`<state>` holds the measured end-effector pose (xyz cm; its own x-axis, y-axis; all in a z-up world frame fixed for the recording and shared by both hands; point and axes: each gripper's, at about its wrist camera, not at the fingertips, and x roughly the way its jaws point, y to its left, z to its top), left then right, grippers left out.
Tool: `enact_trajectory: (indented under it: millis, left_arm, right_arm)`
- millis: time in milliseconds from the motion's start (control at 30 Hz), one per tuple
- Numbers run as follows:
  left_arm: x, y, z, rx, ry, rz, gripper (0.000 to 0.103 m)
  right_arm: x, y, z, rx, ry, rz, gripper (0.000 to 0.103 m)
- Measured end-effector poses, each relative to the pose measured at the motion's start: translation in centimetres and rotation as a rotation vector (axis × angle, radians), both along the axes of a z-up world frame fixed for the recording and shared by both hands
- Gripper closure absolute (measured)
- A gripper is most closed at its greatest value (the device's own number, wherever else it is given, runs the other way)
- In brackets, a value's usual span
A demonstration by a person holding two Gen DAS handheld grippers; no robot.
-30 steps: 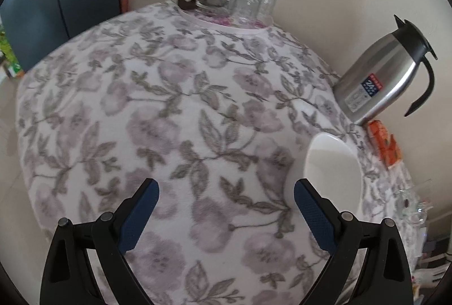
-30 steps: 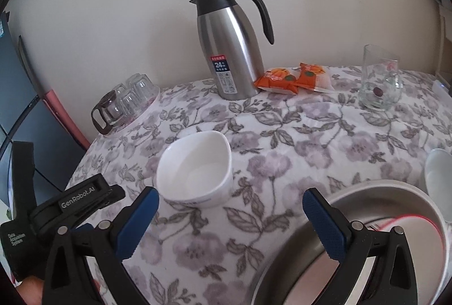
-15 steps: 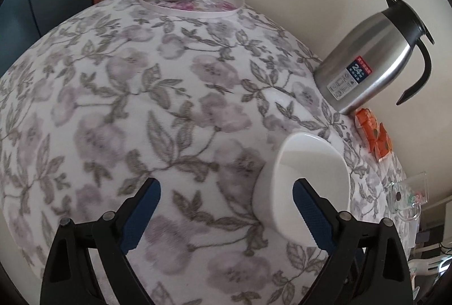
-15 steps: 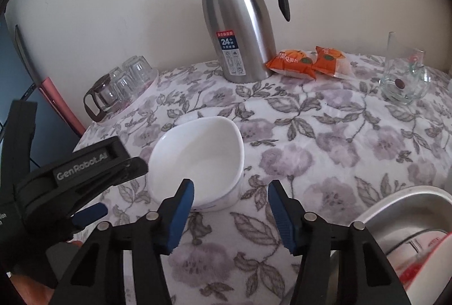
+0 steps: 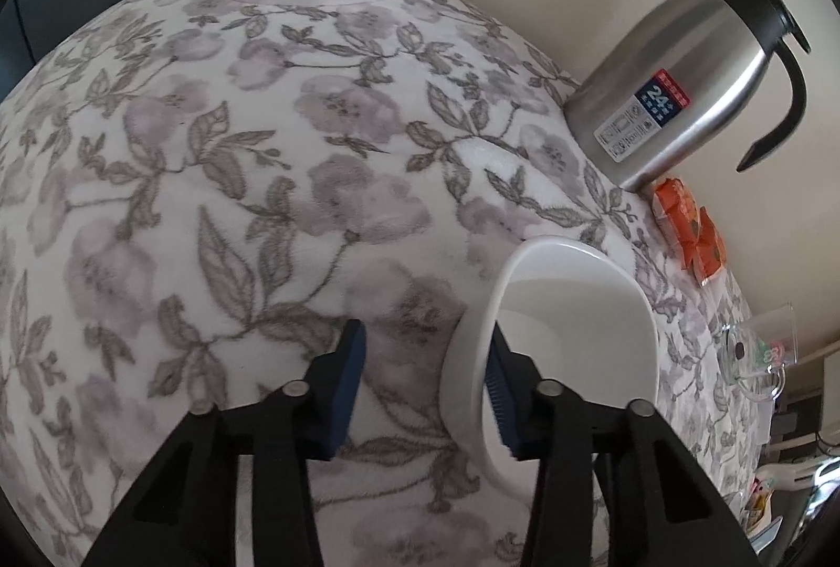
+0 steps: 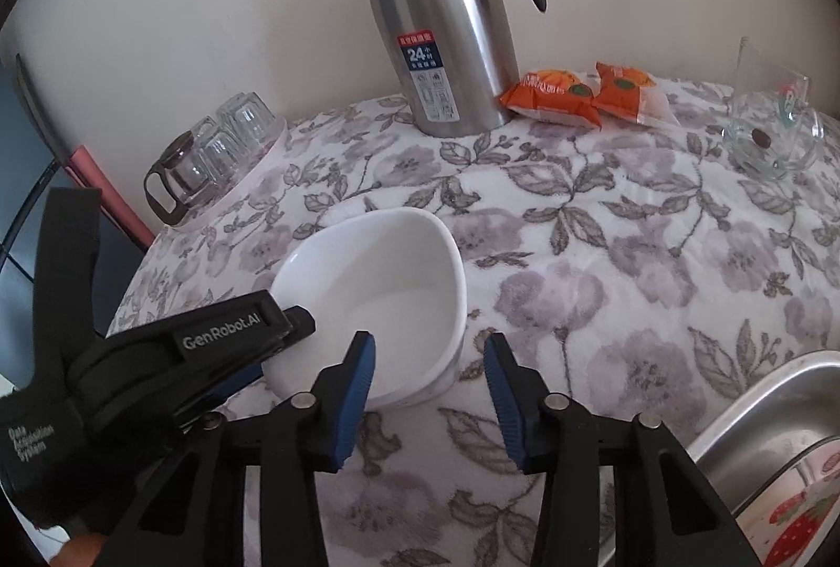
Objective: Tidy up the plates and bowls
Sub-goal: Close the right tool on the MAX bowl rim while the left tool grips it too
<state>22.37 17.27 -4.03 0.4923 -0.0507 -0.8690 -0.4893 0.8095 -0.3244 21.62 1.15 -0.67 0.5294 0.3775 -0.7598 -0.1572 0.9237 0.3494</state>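
Note:
A white squarish bowl [image 6: 383, 299] sits on the floral tablecloth; it also shows in the left wrist view [image 5: 572, 357]. My left gripper [image 5: 422, 396] is partly open and straddles the bowl's left wall, its right finger inside the bowl and its left finger outside. In the right wrist view the left gripper's body [image 6: 173, 357] reaches the bowl's left rim. My right gripper [image 6: 428, 388] is partly open at the bowl's near right corner, its left finger over the rim and its right finger outside. Neither is clamped.
A steel thermos jug [image 6: 446, 37] stands at the back, orange snack packets [image 6: 577, 94] and a glass cup [image 6: 772, 136] to its right. A glass pot and glasses on a tray [image 6: 215, 157] stand far left. A steel basin [image 6: 772, 441] with a strawberry-patterned dish is at lower right.
Both grippers have narrowed from wide open and moved in on the bowl. The left gripper's right finger has gone inside the bowl's rim; the right gripper has come to its near corner.

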Motion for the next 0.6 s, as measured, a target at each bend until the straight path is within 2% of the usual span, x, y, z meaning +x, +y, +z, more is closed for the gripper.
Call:
enact_trajectory:
  millis: [133, 300, 433, 600]
  left_arm:
    - [0.5, -0.5, -0.3, 0.004, -0.003, -0.032, 0.074]
    - [0.8, -1.0, -0.3, -0.012, -0.019, -0.073, 0.092]
    - [0.8, -1.3, 0.1, 0.013, -0.014, -0.089, 0.092]
    - [0.3, -1.4, 0.6, -0.008, -0.006, -0.087, 0.092]
  right_arm:
    - [0.3, 0.1, -0.6, 0.022, 0.022, 0.0, 0.071]
    - [0.2, 0.4, -0.3, 0.003, 0.019, 0.006, 0.072]
    - [0.1, 0.2, 0.0, 0.012, 0.02, 0.013, 0.073]
    - [-0.4, 0.0, 1.3, -0.001, -0.006, 0.021, 0.073]
